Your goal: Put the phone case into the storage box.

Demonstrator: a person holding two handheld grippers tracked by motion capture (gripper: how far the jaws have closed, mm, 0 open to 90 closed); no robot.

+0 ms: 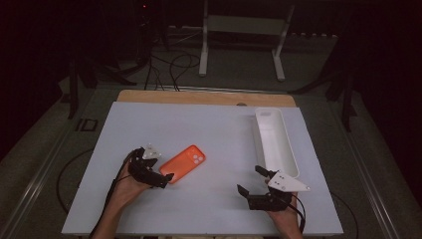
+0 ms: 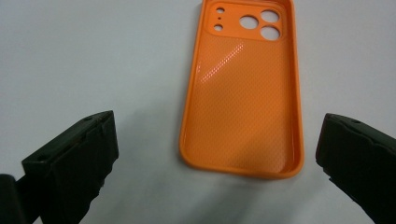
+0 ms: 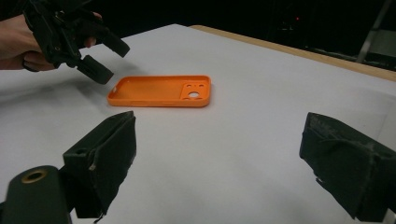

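Left gripper (image 1: 160, 175): jaws spread wide, holding nothing, just short of the case's near end. Orange phone case (image 1: 188, 163): open side up on the white table (image 1: 209, 134), 1 o'clock from the left gripper. Right gripper (image 1: 252, 180): jaws wide apart, empty, white tray (image 1: 275, 142) at its 12 o'clock.

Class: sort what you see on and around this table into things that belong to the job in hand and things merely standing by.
In the job:
orange phone case, lying open side up
left gripper, jaws open at the case's near end

Standing by:
right gripper, open, holding nothing
white tray
white table
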